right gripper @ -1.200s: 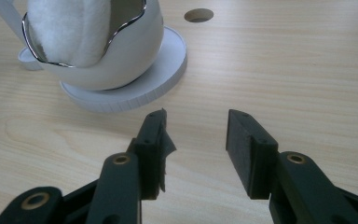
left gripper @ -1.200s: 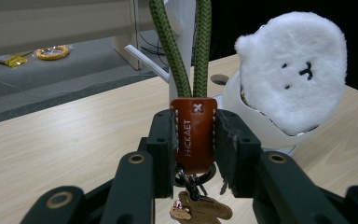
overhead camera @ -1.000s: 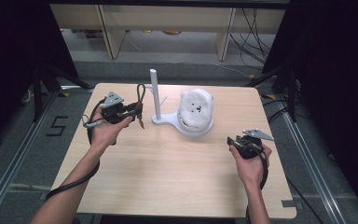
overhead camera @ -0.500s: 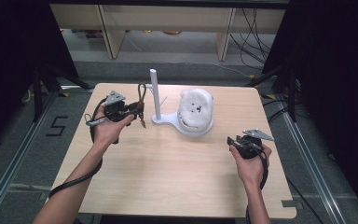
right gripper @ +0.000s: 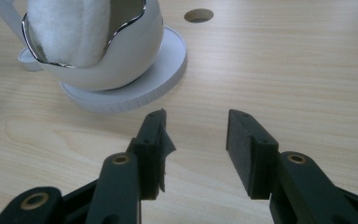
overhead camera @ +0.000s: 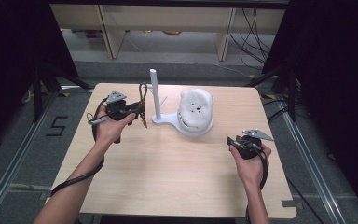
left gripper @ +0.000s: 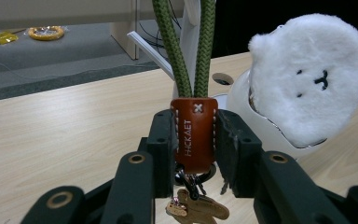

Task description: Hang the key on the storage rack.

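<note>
Left gripper: the person's left hand is holding it above the table's left-rear part, jaws pointing toward the white stand. In the left gripper view the two black jaws are pressing on either side of a brown leather tab, so it is clamped on the keychain.

Keychain: a loop of olive-green braided cord is rising out of the stitched brown tab; lettering is running down the tab. Below the tab a dark metal clip is hanging, and under it a small tan charm. In the high view the loop is standing just to the left of the post, off the tabletop; whether it is touching the post I cannot tell.

White stand: a flat base is lying on the table, with a slim upright post rising from its left end and a thin peg sticking out sideways partway up.

Plush face: a fluffy white toy with small dark eyes and mouth is sitting in a glossy white bowl-shaped holder on a round ribbed base, just right of the post.

Right gripper: the right hand is holding it over the table's right-front area, well apart from the stand. In the right gripper view the jaws are standing apart with bare wood between them, gripping nothing.

Table: light wood, rounded corners, with a round hole near the holder.
</note>
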The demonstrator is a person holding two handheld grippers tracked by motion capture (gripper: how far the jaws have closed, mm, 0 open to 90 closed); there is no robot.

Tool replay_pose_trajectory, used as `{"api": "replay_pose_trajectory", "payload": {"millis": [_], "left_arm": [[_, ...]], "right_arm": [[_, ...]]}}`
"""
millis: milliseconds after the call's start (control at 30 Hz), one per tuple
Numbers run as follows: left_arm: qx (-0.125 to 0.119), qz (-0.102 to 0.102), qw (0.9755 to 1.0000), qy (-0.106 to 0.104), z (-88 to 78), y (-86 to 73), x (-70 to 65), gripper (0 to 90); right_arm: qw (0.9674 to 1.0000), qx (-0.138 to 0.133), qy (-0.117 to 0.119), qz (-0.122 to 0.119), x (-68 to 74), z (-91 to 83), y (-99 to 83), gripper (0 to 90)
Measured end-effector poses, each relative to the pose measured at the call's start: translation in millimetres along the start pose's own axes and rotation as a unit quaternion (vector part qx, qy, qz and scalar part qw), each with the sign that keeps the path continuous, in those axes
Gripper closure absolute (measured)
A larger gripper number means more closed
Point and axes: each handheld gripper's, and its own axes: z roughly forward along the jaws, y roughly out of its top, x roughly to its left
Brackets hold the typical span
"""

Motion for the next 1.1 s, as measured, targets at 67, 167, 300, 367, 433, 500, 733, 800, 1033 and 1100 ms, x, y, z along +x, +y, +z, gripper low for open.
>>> {"api": "replay_pose_trajectory", "payload": {"millis": [67, 167, 300, 367, 433, 500, 733, 800, 1033, 1100], "left_arm": [[0.001, -0.003, 1.0, 0.0, 0.8, 0.1, 0.1, 67.4], [0.002, -0.005, 1.0, -0.001, 2.5, 0.2, 0.3, 67.3], [0.004, -0.007, 1.0, -0.002, 4.2, -0.2, 0.3, 67.3], [0.005, -0.008, 1.0, -0.001, 4.9, -0.4, 0.2, 67.3], [0.006, -0.007, 1.0, -0.002, 6.0, -0.8, 0.0, 67.3], [0.008, -0.007, 0.9999, -0.003, 6.9, -1.1, -0.5, 67.2], [0.01, -0.006, 0.9999, -0.003, 11.6, -2.5, -1.9, 67.1], [0.012, -0.005, 0.9999, -0.003, 12.8, -2.7, -2.2, 67.1], [0.014, 0.0, 0.9999, 0.001, 17.9, -4.0, -3.5, 66.8], [0.016, 0.004, 0.9999, 0.002, 19.1, -3.8, -3.5, 66.7]], "right_arm": [[1.0, 0.0, 0.0, 0.0, -0.1, 0.0, 0.0, 58.7], [1.0, 0.001, 0.002, 0.0, -0.1, 0.0, -0.1, 58.7], [1.0, 0.004, 0.002, -0.004, -0.6, -0.3, -0.1, 58.7], [1.0, 0.003, 0.002, -0.001, -0.2, -0.1, -0.2, 58.7], [1.0, 0.0, 0.0, 0.001, -0.1, 0.1, -0.2, 58.7], [1.0, 0.0, -0.001, 0.001, -0.3, -0.1, -0.2, 58.7], [1.0, 0.0, -0.001, 0.0, -0.6, -0.2, -0.4, 58.6], [1.0, 0.0, -0.001, 0.0, -0.6, -0.1, -0.4, 58.6], [1.0, 0.0, 0.0, 0.0, -0.3, 0.0, -0.6, 58.4], [1.0, 0.002, 0.0, -0.001, -0.5, -0.3, -0.4, 58.4]]}}
